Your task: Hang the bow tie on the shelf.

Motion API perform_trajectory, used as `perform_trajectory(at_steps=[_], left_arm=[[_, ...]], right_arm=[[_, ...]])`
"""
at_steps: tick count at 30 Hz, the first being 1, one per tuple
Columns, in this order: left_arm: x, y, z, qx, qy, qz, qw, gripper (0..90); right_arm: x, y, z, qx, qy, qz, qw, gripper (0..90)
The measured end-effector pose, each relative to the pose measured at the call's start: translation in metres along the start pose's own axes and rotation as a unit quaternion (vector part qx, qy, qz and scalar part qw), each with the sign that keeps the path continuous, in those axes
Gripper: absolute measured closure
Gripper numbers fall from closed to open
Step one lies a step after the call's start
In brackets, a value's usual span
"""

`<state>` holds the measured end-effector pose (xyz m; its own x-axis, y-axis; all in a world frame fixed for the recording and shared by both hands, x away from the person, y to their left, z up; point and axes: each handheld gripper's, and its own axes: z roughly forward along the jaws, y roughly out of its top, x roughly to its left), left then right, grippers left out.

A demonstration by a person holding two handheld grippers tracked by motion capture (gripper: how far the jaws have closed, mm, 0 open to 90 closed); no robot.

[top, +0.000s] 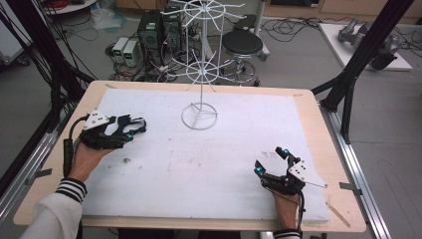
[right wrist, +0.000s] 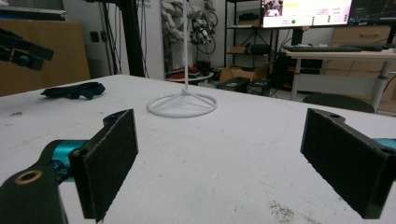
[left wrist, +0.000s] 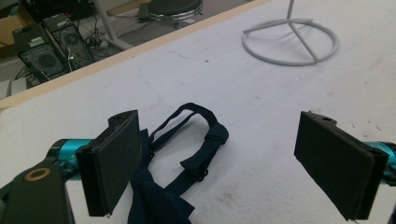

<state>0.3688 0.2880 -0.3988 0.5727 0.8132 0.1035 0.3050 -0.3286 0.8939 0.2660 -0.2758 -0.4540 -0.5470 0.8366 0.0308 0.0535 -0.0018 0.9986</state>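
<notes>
A navy bow tie [left wrist: 187,154] with its looped strap lies on the white table cover [top: 199,164] at the left. My left gripper [top: 130,127] hovers just over it, open wide. In the left gripper view the left pad [left wrist: 114,163] overlaps the tie's near end and the right pad [left wrist: 334,165] stands well off to the side. My right gripper [top: 269,159] rests low near the table's front right, open with nothing between its pads. From the right gripper view the bow tie [right wrist: 74,90] is a dark strip far off to the left.
A white wire display stand rises from a ring base [top: 200,115] at the middle back of the table; its upper spoked tiers [top: 203,69] reach over the far edge. A stool [top: 242,45], computers and cables sit on the floor beyond. Black frame posts [top: 348,84] flank the table.
</notes>
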Motion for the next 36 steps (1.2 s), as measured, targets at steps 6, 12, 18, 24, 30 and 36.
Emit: perform_trajectory(at_steps=[6,12,18,24,30,36], left_arm=[[0.004,0.006,0.01,0.025,-0.002,0.012,0.9996,16.0],[0.011,0.007,0.021,0.06,-0.002,0.021,0.998,17.5],[0.019,0.008,0.03,0.092,-0.005,0.021,0.9955,21.9],[0.022,0.007,0.04,0.129,-0.012,0.029,0.9912,24.0],[0.021,0.009,0.047,0.163,-0.018,0.043,0.9856,26.7],[0.019,0.01,0.056,0.195,-0.021,0.046,0.9794,29.3]], right_arm=[[0.0,0.0,0.0,0.0,0.0,0.0,1.0,10.2],[0.0,0.0,0.0,0.0,0.0,0.0,1.0,10.2],[0.0,0.0,0.0,0.001,-0.001,0.002,1.0,10.2],[0.0,0.0,0.0,0.0,0.0,0.001,1.0,10.2],[0.0,0.0,0.0,-0.001,-0.001,-0.001,1.0,10.2],[0.001,0.0,0.0,-0.001,-0.001,-0.003,1.0,10.2]])
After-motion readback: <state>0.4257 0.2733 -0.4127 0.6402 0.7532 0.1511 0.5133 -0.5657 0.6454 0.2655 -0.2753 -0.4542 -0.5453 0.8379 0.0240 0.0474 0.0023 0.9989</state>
